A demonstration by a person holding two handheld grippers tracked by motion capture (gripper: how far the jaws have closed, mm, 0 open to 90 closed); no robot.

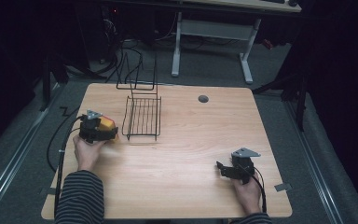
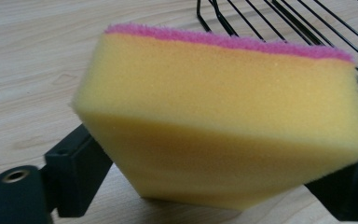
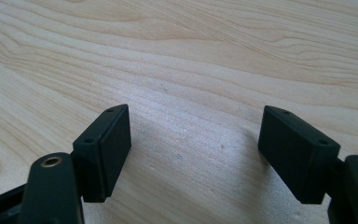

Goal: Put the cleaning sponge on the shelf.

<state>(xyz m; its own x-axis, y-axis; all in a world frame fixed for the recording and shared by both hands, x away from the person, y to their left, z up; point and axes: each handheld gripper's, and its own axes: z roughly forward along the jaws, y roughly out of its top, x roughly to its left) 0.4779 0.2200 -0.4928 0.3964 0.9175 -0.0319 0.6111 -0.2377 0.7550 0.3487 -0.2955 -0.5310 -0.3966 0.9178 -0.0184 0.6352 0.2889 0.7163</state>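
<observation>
Near right, the right gripper (image 1: 224,169) rests on the wooden surface (image 1: 186,140), jaws wide apart with nothing between them. Farther left, the left gripper (image 1: 103,132) is clamped on the yellow sponge (image 2: 223,121), just beside the black wire rack (image 1: 142,117).

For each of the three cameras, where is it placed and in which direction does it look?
High view: above the person's side, looking forward and down on the table; both forearms, left gripper and right gripper show.
Left gripper view: rides the left gripper, looking along its jaws at the sponge clamped between them.
Right gripper view: rides the right gripper, facing bare tabletop between open jaws.
Shared: sponge and wire rack appear in high and left gripper views.
</observation>
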